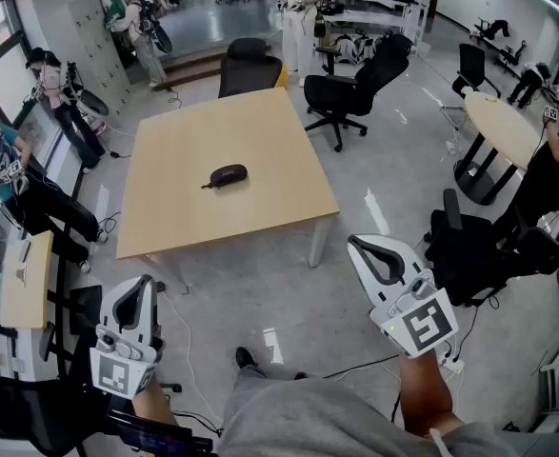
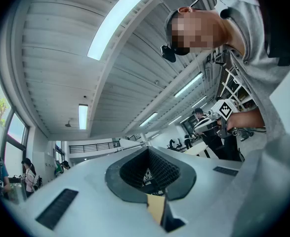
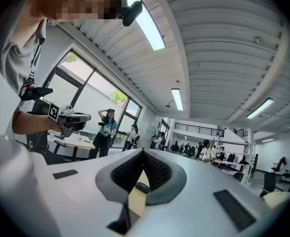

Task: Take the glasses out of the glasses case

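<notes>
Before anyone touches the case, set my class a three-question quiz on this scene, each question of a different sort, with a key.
1. True or false: the glasses case lies closed on the wooden table.
2. The left gripper and the right gripper are: A) both shut and empty; B) both wide open; C) both clamped on the case.
3. Fill in: both grippers hang short of the table, over the ____.
Key: 1 true; 2 A; 3 floor.
</notes>
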### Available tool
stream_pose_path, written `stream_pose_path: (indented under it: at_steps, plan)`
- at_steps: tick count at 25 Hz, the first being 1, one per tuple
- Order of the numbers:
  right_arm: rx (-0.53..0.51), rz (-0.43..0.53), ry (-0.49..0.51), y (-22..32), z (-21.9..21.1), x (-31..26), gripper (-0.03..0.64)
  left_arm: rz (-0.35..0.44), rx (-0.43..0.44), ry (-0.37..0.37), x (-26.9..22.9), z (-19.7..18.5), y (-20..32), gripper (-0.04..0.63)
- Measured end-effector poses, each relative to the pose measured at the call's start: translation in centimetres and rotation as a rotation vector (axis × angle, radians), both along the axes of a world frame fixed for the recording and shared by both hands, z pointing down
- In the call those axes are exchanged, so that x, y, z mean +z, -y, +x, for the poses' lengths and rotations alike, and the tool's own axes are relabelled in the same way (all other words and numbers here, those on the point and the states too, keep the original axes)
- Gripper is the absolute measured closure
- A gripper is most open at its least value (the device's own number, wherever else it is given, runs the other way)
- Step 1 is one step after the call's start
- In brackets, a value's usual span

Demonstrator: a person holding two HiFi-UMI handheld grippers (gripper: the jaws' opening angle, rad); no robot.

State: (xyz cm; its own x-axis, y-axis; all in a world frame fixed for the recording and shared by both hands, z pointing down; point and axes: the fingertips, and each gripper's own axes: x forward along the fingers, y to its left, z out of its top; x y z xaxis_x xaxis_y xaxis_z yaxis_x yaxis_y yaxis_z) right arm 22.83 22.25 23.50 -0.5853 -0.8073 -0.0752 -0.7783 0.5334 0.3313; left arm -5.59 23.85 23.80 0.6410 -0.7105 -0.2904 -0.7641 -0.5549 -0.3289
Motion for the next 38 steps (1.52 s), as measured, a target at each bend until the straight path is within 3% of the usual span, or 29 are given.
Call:
stream_pose_path:
  at_steps: [3,11,20,38]
  plan:
    - [0.002,-0.004,-0.001,0.2,-0.1,0.0,0.609,0.016,0.004,0.031,0.3,-0.2,0.2,0.591]
    - [0.007,-0.015,0.001,0.7,-0.1,0.4,0.609,0.010,0.015,0.029,0.6,-0.1,0.7,0.591]
    - [-0.029,-0.114,0.012,2.2,-1.5,3.1,0.609,-0.017,0.039,0.011,1.9,-1.2,3.0,0.591]
    - [0.017,-0.186,0.036,14.9,-12.0,5.6,0.609,-0.095,0.088,0.012,4.2,-11.3,16.0,0.591]
